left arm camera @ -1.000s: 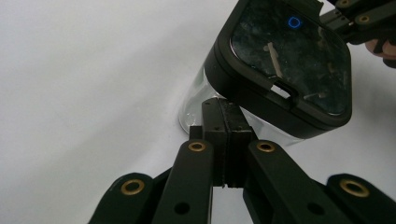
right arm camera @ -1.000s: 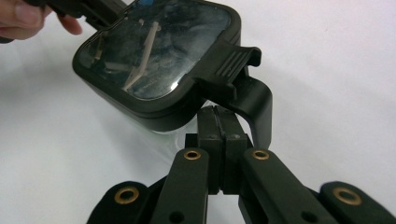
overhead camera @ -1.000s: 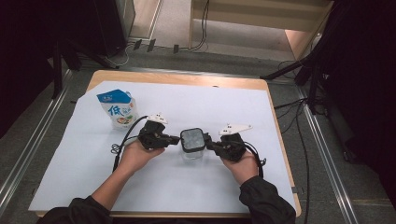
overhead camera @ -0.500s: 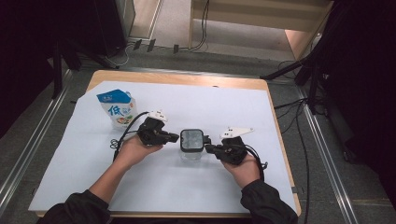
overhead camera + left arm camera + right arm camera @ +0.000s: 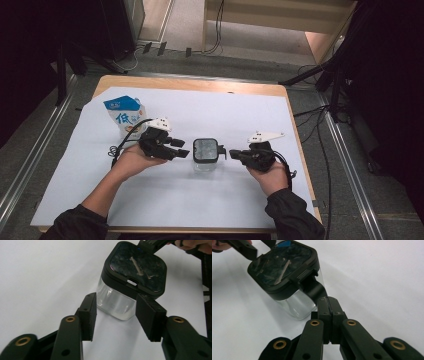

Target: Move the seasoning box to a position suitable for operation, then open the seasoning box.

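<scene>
A clear square jar (image 5: 205, 163) with a black lid (image 5: 205, 149) stands on the white sheet between both hands. My left gripper (image 5: 183, 148) is just left of it. Its jaws have just been opening, and in the left gripper view the left gripper (image 5: 116, 300) is open, its pads (image 5: 150, 315) short of the jar (image 5: 115, 301) and pressing on nothing. From the right, my right gripper (image 5: 224, 153) reaches the lid's edge. In the right gripper view the right gripper (image 5: 328, 301) is shut on the lid's black clasp (image 5: 313, 288), beside the lid (image 5: 283, 263).
A blue and white pouch (image 5: 121, 114) stands at the back left of the white sheet (image 5: 240, 115), behind my left hand. Cables trail from both grippers. The wooden table edge (image 5: 200, 85) runs along the far side.
The left gripper's jaws have opened and come off the jar. The right hand has drawn slightly to the right, still holding the clasp. The jar stays in place.
</scene>
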A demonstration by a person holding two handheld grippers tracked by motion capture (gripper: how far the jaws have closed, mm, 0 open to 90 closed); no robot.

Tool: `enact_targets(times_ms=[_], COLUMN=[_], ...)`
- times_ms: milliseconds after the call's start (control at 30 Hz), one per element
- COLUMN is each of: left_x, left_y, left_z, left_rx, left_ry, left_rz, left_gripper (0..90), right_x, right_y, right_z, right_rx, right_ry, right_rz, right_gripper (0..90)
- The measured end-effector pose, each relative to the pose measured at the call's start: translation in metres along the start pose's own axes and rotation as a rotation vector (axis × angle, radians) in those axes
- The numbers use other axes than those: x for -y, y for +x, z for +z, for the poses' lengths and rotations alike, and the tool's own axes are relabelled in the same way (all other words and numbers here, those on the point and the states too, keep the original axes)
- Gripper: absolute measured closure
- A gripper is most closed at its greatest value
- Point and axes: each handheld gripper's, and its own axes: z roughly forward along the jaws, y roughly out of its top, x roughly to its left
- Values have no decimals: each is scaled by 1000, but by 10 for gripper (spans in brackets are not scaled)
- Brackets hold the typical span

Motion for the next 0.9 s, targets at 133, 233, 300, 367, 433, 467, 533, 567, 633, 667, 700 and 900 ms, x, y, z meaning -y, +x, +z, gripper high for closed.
enact_targets(times_ms=[133, 233, 300, 367, 433, 467, 533, 567, 633, 667, 700, 900], left_x=[2, 1, 1, 1, 1, 0, -2, -4, -7, -8, -9, -10], left_y=[-1, 0, -1, -2, -3, -3, -4, -5, -8, -8, -8, -2], left_z=[-2, -1, 0, 1, 2, 4, 8, 10, 14, 15, 17, 27], left_rx=[7, 10, 19, 34, 46, 49, 66, 66, 55, 62, 55, 66], left_ry=[-9, 0, -2, -2, 15, 17, 24, 40, 61, 69, 71, 75], left_rz=[17, 26, 43, 64, 71, 68, 61, 71, 104, 112, 112, 105], left_gripper=[500, 468, 445, 409, 365, 339, 258, 224, 139, 138, 137, 123], right_x=[-2, -3, -2, -2, -2, -2, -2, -2, 0, 1, 1, 2], right_y=[-1, -1, -1, -1, 0, 1, 2, 3, 2, 2, 1, 1], right_z=[5, 8, 9, 9, 8, 7, 6, 5, 5, 5, 5, 8], right_rx=[-7, -19, -16, -15, -13, -13, -15, -16, -17, -18, -19, -23], right_ry=[13, 19, 29, 37, 38, 38, 36, 37, 42, 43, 39, 40], right_rz=[-7, -3, -8, -7, -13, -15, -19, -15, -16, -11, -11, -2], right_gripper=[900, 900, 900, 900, 900, 900, 900, 900, 900, 900, 900, 900])
